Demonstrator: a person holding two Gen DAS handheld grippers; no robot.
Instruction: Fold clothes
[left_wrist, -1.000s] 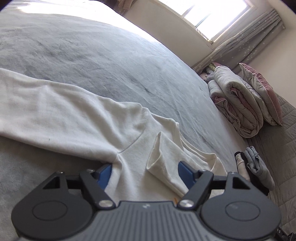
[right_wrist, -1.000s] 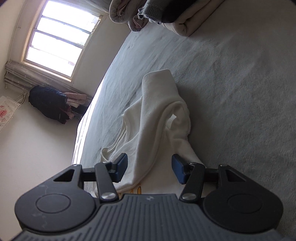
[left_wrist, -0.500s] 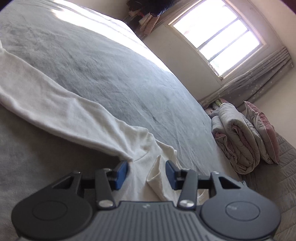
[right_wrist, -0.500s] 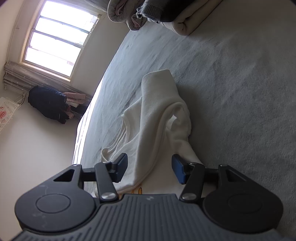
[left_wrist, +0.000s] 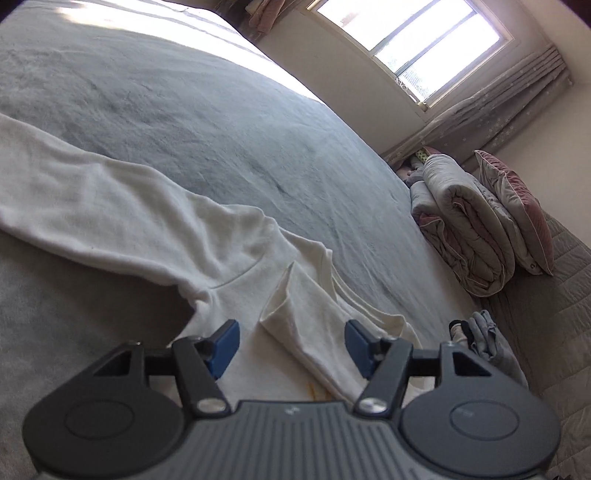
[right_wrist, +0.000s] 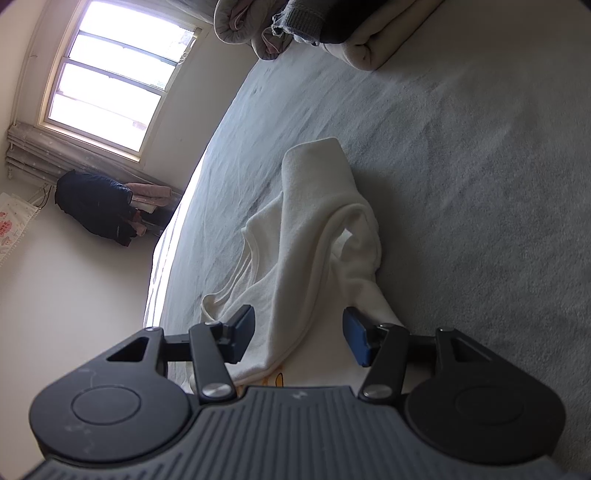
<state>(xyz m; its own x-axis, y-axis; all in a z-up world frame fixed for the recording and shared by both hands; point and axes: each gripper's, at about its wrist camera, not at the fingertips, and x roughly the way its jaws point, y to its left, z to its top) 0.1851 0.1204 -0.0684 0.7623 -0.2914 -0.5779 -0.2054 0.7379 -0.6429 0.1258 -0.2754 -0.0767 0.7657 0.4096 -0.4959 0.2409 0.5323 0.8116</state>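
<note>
A white long-sleeved shirt (left_wrist: 110, 206) lies crumpled on the grey bed cover (left_wrist: 221, 129), one sleeve stretched out to the left. My left gripper (left_wrist: 291, 339) hovers low over the shirt near the collar. Its jaws are opening, and a raised fold of fabric stands between the blue pads without being pressed. In the right wrist view the same shirt (right_wrist: 310, 206) bunches up in a ridge on the bed cover (right_wrist: 480, 184). My right gripper (right_wrist: 298, 328) is open, its pads straddling the shirt's edge without pinching it.
A rolled duvet (left_wrist: 465, 229) and a pink pillow (left_wrist: 517, 214) sit at the bed's right end, with a small pile of clothes (left_wrist: 484, 339) beside them. Folded blankets (right_wrist: 369, 37) lie at the top of the right view. A dark jacket (right_wrist: 96, 206) hangs below the window.
The left gripper's jaws narrowed around the shirt fold, then widened again, and its view swung a little. The right gripper and its part of the shirt have not moved.
</note>
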